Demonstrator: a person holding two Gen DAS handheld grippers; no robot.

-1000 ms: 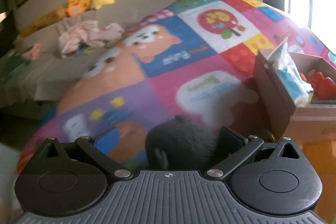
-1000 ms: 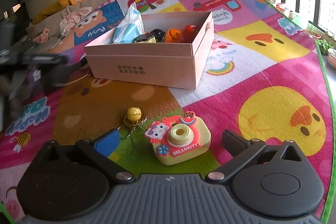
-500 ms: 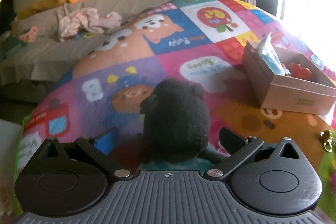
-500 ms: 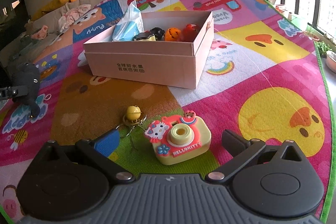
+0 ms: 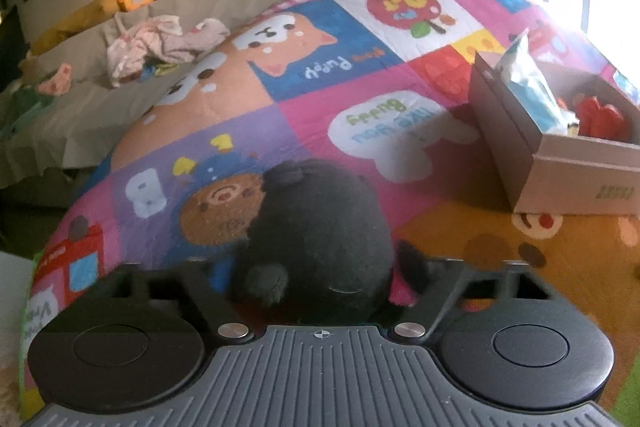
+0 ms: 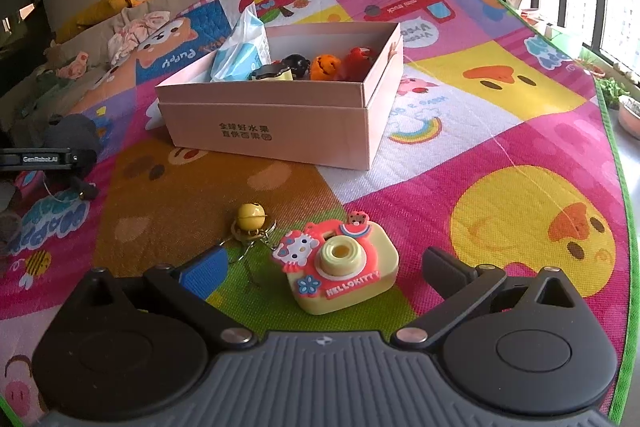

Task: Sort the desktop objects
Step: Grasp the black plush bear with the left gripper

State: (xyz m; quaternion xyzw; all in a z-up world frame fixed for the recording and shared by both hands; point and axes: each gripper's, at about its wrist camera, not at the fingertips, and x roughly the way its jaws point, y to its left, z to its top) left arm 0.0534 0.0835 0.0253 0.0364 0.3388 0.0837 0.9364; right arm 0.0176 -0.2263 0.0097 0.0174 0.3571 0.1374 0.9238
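Dark plush toy (image 5: pixel 320 227) set between the closing jaws of the left hand-held gripper (image 5: pixel 316 279), lifted above the colourful play mat (image 5: pixel 400 75), pink cardboard box (image 6: pixel 280 115) nearby, toy camera (image 6: pixel 340 267) flanked by the wide-spread right hand-held gripper (image 6: pixel 320 267), untouched, beside a yellow bell keychain (image 6: pixel 250 219).

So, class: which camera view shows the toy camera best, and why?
The right wrist view: the toy camera lies whole and sharp on the mat, between the open right gripper. The left wrist view does not show it at all.
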